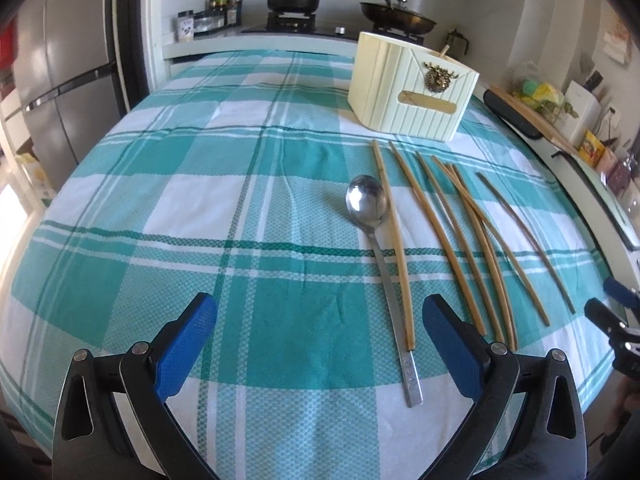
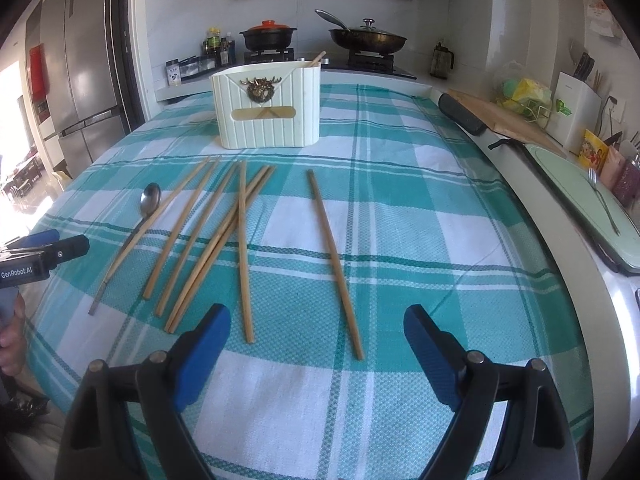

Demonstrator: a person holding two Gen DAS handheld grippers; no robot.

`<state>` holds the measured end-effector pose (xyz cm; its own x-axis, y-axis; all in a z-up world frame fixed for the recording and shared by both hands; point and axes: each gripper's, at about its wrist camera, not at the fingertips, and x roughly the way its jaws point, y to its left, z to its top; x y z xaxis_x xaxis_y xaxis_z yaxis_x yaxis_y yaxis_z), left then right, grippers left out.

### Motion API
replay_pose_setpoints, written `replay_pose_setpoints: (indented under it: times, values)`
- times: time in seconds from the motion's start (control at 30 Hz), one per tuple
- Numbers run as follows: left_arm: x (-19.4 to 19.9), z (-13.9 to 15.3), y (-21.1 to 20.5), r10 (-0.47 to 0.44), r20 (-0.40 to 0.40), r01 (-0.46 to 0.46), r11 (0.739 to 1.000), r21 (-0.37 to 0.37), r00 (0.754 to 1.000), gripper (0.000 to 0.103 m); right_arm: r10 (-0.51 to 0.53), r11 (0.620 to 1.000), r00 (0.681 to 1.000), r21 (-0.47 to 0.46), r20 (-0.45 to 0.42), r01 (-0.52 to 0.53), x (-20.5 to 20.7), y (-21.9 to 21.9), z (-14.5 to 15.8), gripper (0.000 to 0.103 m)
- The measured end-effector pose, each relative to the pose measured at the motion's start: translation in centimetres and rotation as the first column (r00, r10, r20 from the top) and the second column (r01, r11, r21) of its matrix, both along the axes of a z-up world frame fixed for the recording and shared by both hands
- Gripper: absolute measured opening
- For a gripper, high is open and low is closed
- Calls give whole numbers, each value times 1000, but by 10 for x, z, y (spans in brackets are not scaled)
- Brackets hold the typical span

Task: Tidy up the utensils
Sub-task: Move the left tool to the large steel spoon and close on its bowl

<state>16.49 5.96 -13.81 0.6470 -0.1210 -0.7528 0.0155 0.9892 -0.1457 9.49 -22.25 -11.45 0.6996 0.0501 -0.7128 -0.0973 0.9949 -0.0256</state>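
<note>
Left gripper (image 1: 320, 344) and right gripper (image 2: 316, 344) hovered spread wide, empty. Lone chopstick (image 2: 335, 261) nearest right: pinch mid-shaft squarely, then tip into cream holder (image 2: 267, 109).

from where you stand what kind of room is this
A home kitchen, most likely: a gas stove carries a black pot and a lidded pan, with a steel fridge to one side.

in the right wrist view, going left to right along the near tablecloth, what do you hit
left gripper → spoon → cluster of chopsticks → lone chopstick → fork on the green board off to the side
</note>
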Motion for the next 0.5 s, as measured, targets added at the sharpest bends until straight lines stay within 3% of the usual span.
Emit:
replay_pose_setpoints:
  times: [0.13,0.5]
  values:
    - [6,-6,6,15,-20,-16,1000,-22,1000,102,5,1000,1000,-6,-5,-5,1,2,-2,90]
    - [53,-12,-3,-12,-52,14,999,40,999,102,23,1000,1000,-17,13,-23,-1,11,0,90]
